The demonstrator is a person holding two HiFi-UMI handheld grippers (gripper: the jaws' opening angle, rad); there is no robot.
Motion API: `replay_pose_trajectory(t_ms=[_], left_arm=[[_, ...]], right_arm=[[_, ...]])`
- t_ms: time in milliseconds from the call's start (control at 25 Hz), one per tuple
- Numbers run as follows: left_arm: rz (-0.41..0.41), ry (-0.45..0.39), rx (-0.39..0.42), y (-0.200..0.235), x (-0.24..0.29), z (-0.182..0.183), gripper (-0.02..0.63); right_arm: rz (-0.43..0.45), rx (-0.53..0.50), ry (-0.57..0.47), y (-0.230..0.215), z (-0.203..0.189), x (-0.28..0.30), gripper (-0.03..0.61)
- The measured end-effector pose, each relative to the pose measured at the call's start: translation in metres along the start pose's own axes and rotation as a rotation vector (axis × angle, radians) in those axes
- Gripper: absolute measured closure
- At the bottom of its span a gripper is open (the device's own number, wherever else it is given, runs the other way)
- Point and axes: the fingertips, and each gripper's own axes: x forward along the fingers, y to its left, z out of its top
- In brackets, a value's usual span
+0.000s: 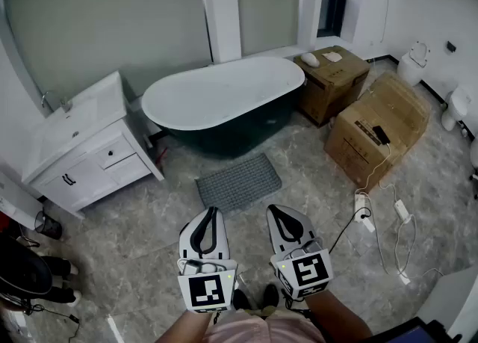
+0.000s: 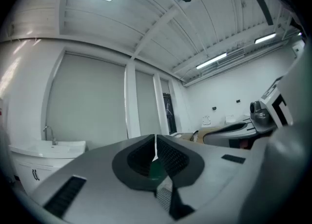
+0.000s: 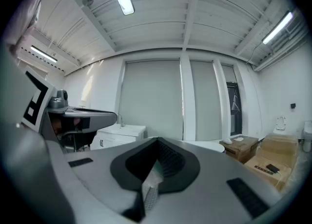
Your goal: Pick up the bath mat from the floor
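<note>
the grey marbled floor (image 1: 314, 177) fills most of the head view. on it, towards the far wall, stands an oval bathtub (image 1: 224, 95), white inside and dark green outside. left of the tub is a white vanity cabinet (image 1: 82, 151) with a sink and tap on top and dark handles on its drawers. right of the tub sit two cardboard boxes: a large box (image 1: 381, 121) with a dark flat thing lying on it, and a smaller box (image 1: 334, 80) behind it, near the window, with two pale things on top.

the bath mat (image 1: 239, 182), grey and ribbed, lies flat on the floor just in front of the tub, its far edge near the tub's base. it is between the tub and the two grippers, apart from both grippers.

the left gripper (image 1: 211, 211) and the right gripper (image 1: 273, 208) are side by side above the floor, pointing towards the mat. each gripper's own view shows its jaws pressed together with nothing between them: left gripper (image 2: 155, 142), right gripper (image 3: 157, 142).

a white power strip (image 1: 364, 211) with trailing cables lies on the floor right of the right gripper, below the large box.
</note>
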Motion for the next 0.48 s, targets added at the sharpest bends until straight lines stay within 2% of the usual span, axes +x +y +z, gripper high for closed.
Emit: replay_pose_trajectory(t_ms=[480], left_arm=[[0.004,0.022,0.002,-0.006,0.007,-0.004,0.58]], right_arm=[[-0.001,0.051,-0.008,-0.015,-0.003,-0.001,0.561]])
